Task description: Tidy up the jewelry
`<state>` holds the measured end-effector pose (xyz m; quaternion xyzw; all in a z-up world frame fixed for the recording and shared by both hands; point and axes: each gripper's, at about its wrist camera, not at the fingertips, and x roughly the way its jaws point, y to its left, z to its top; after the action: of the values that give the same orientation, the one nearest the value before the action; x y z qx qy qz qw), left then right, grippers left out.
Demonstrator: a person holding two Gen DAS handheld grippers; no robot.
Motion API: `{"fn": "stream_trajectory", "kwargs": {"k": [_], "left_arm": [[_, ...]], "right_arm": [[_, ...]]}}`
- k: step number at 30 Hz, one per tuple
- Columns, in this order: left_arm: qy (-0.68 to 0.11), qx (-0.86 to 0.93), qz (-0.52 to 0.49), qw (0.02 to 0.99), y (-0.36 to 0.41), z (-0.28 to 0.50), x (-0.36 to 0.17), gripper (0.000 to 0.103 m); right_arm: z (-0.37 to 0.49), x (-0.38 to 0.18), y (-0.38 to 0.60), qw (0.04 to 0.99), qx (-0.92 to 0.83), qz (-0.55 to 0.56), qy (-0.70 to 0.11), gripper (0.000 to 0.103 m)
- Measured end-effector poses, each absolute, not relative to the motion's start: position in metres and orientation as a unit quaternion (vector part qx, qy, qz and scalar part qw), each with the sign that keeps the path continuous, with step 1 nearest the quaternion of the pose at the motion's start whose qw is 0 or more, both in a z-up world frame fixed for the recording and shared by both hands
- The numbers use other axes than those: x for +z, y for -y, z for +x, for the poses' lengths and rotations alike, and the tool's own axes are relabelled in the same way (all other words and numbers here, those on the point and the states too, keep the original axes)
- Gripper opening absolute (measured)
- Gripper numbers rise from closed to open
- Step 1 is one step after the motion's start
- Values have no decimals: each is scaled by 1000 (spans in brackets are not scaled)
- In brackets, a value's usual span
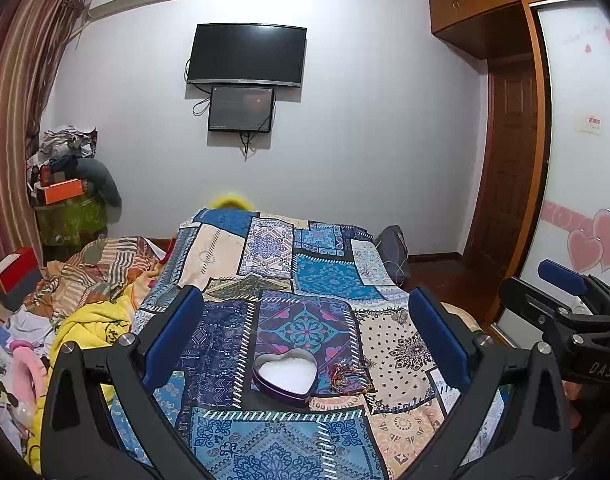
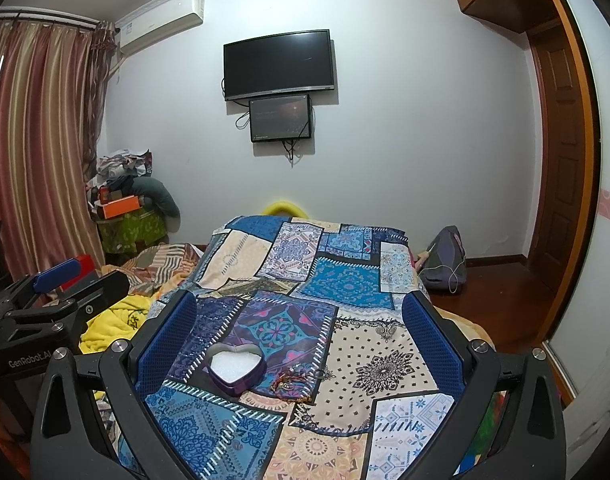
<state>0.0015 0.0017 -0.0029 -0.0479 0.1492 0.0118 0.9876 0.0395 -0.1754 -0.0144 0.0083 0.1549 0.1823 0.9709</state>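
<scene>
A purple heart-shaped box with white padding lies open on the patterned bedspread; it also shows in the right wrist view. A small pile of jewelry, red-beaded and metallic, lies just right of the box, touching or nearly so, and shows in the right wrist view. My left gripper is open and empty, hovering above the box. My right gripper is open and empty, above box and jewelry. Each gripper shows at the edge of the other's view.
The patchwork bedspread covers the bed. Crumpled yellow and striped bedding lies at the left. A pile of clothes and boxes stands in the far left corner. A bag sits on the floor right. A TV hangs on the wall.
</scene>
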Motion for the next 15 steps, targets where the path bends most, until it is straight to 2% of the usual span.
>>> {"fn": "stream_trajectory", "kwargs": {"k": [15], "left_arm": [[-149, 11, -49, 988, -2, 1, -2, 103]], "right_arm": [[39, -14, 175, 971, 182, 7, -157, 102]]}}
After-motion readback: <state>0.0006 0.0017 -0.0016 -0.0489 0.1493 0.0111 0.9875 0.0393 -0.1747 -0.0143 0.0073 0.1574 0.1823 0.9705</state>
